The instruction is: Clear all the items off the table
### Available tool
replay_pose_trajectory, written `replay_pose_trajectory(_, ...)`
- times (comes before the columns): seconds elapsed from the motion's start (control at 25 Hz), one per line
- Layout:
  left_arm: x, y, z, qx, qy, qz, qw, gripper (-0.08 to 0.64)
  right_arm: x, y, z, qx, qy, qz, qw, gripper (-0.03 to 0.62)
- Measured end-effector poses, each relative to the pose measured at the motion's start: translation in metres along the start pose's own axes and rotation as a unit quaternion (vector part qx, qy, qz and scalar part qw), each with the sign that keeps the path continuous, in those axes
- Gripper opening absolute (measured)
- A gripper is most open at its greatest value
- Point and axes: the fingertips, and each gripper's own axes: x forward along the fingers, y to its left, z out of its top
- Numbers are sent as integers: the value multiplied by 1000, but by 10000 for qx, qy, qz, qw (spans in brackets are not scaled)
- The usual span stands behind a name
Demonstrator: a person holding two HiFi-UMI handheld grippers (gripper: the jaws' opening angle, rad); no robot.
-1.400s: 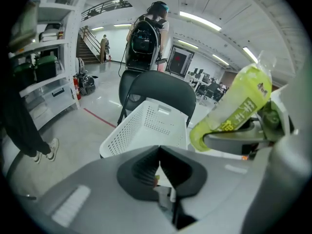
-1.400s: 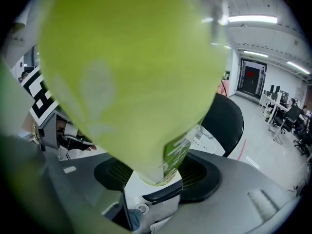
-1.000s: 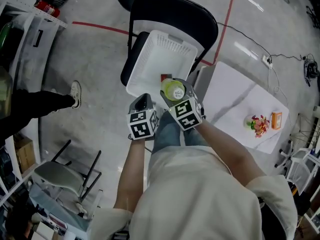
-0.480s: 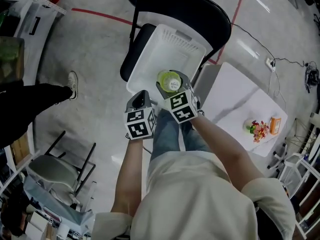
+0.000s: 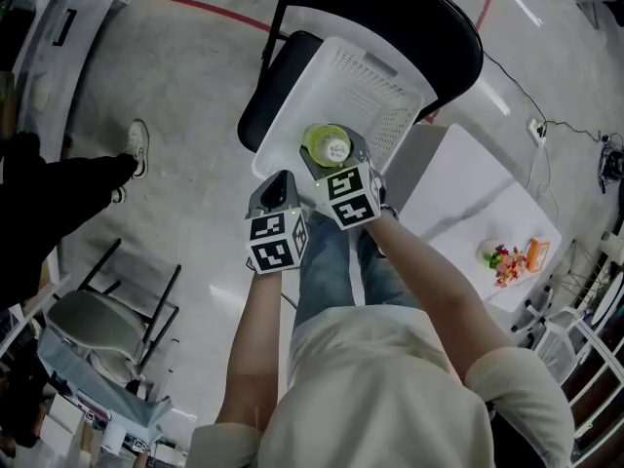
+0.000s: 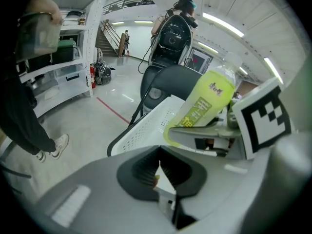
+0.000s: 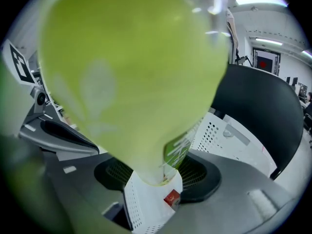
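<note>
Head view: gripping green bottle [image 5: 327, 146] in right gripper [image 5: 331, 164], long axis near upright, cap up. Hanging over near end of white basket [image 5: 385, 76], open room toward 12 o'clock. Left gripper [image 5: 277, 188] at 8 o'clock, pinched shut, empty, farther off. Probably just lower and release.

The bottle [image 5: 328, 148] is clear, glossy plastic — its label [image 6: 204, 105] a thin printed film. The basket [image 5: 375, 91] is white perforated plastic, matt; the chair [image 5: 429, 18] has a matt black shell, and the floor [image 5: 185, 86] is smooth, faintly shiny concrete.
</note>
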Motion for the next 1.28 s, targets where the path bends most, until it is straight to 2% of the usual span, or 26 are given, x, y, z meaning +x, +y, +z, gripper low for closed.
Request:
replay_pose_trajectory(0.88, 26, 19, -2, -325, 83, 40, 9994, 8, 103, 1, -57, -80, 432, 158, 9989, 272)
replay_pose_trajectory(1.28, 35, 26, -5, -395, 77, 142, 9991, 8, 138, -6, -85, -137, 653, 77, 9977, 272)
